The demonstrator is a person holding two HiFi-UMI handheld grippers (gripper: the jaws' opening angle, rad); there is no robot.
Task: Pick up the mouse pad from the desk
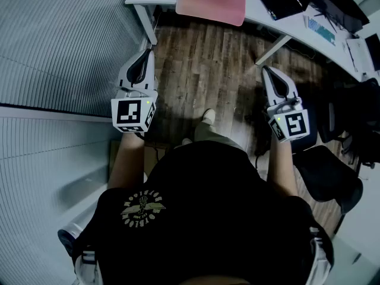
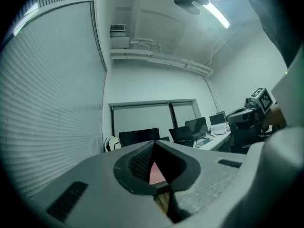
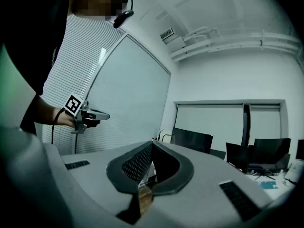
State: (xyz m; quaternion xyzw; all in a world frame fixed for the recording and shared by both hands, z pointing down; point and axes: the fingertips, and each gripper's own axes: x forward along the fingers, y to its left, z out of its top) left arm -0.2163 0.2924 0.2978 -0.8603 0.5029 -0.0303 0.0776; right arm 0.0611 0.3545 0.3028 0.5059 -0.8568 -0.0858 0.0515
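The pink mouse pad (image 1: 211, 2) lies on the white desk (image 1: 256, 15), right at its near edge. The 2 grippers, left gripper (image 1: 145, 55) and right gripper (image 1: 270, 73), are clenched on nothing, well short of it. It's probably light, thin and floppy, so pinch that near edge.

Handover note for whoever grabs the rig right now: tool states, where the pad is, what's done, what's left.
Left tool: shut, empty, over the wooden floor, short of the desk.
Right tool: shut, empty, also short of the desk.
Pink rectangular mouse pad: flat on the white desk, at its near edge, untouched.
Done: nothing yet.
Left: step up to the desk, open a tool, probably grip the pad's near edge, lift it clear.
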